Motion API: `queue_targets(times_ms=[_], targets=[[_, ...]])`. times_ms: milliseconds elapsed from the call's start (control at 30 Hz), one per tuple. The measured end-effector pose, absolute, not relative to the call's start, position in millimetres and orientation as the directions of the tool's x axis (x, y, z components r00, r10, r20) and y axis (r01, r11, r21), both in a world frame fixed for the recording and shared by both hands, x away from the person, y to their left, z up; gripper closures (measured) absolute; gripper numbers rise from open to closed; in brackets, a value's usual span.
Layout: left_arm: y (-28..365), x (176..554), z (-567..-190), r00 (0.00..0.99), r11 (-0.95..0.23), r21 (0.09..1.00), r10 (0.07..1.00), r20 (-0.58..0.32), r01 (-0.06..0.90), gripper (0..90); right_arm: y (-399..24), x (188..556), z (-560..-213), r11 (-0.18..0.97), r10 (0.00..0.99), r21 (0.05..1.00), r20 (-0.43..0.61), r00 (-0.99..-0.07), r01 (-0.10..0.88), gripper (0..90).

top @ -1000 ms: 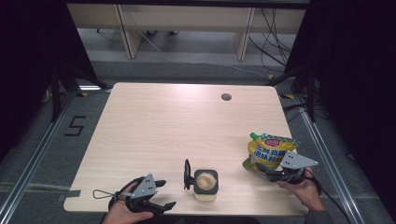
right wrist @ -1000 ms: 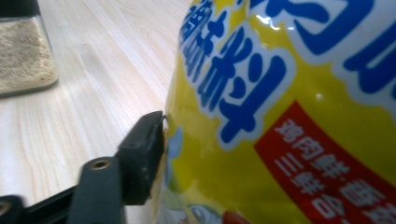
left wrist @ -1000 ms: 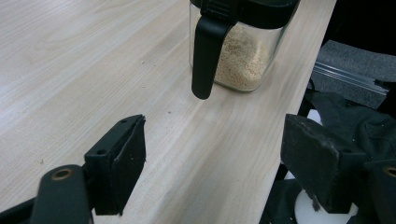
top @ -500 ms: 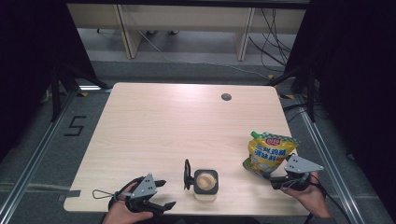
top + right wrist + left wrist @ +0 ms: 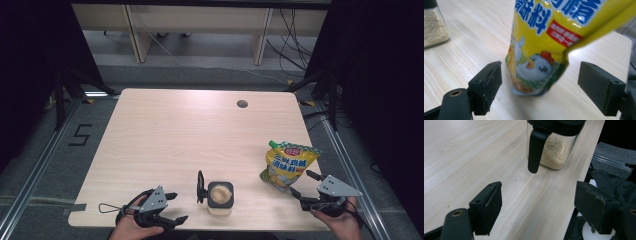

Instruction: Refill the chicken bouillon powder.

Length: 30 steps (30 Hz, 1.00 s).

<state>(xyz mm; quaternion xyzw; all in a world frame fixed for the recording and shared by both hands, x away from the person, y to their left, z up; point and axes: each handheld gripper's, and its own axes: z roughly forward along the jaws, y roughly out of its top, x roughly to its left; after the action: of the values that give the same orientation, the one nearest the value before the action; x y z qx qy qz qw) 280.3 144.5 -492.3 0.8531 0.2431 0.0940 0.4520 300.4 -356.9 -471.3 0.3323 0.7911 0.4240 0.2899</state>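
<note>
At table's near edge, toward right corner: right gripper (image 5: 305,186) jaws wide, empty, straddling base of yellow seasoning pouch (image 5: 287,163) without touching; pouch stands upright, likely lined up for grab. Near edge, toward left corner: left gripper (image 5: 172,207) also wide, empty, resting low, aimed at glass jar (image 5: 220,198). Jar between grippers, black lid on, handle (image 5: 535,151) facing left gripper, pale granules inside; probably positioned for easy hold.

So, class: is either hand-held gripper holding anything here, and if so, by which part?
Nothing is held. The left hand-held gripper is open short of the jar; the right hand-held gripper is open around the yellow pouch base, not touching.
</note>
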Motion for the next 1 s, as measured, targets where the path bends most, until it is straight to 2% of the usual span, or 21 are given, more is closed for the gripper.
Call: queue_targets(times_ms=[100, 267, 333, 367, 467, 600, 800, 1000], targets=[[144.1, 280.3, -492.9, 0.862, -0.466, 0.819, 0.502, -0.068, 0.336, 22.1, -357.0, 289.6, -470.1, 0.432, 0.795, 0.843, -0.189, -0.576, 0.321, 21.3], [145.4, 281.9, -492.3, 0.863, -0.487, 0.81, 0.503, -0.047, 0.328, 22.1, -352.9, 277.7, -469.7, 0.437, 0.806, 0.831, -0.193, -0.559, 0.344, 21.1], [143.9, 281.2, -492.7, 0.86, -0.46, 0.823, 0.506, -0.066, 0.334, 22.1, -351.9, 273.7, -468.3, 0.44, 0.803, 0.833, -0.197, -0.563, 0.335, 22.6], [146.0, 282.1, -491.3, 0.86, -0.49, 0.807, 0.509, -0.044, 0.331, 22.1, -349.5, 269.2, -467.2, 0.429, 0.811, 0.835, -0.188, -0.554, 0.345, 21.5], [144.8, 281.7, -492.8, 0.855, -0.456, 0.821, 0.514, -0.072, 0.343, 22.1, -346.4, 265.2, -467.4, 0.427, 0.809, 0.834, -0.18, -0.56, 0.349, 21.9], [145.5, 282.5, -492.3, 0.855, -0.461, 0.823, 0.515, -0.057, 0.332, 22.1, -343.0, 260.9, -467.3, 0.453, 0.794, 0.823, -0.197, -0.576, 0.343, 22.0], [145.3, 282.9, -492.1, 0.85, -0.462, 0.815, 0.522, -0.069, 0.35, 22.1, -336.5, 251.1, -471.8, 0.456, 0.78, 0.81, -0.163, -0.605, 0.37, 21.0], [146.2, 281.8, -491.5, 0.851, -0.465, 0.816, 0.522, -0.063, 0.345, 22.1, -330.6, 249.6, -473.3, 0.496, 0.755, 0.793, -0.193, -0.626, 0.354, 21.2]])
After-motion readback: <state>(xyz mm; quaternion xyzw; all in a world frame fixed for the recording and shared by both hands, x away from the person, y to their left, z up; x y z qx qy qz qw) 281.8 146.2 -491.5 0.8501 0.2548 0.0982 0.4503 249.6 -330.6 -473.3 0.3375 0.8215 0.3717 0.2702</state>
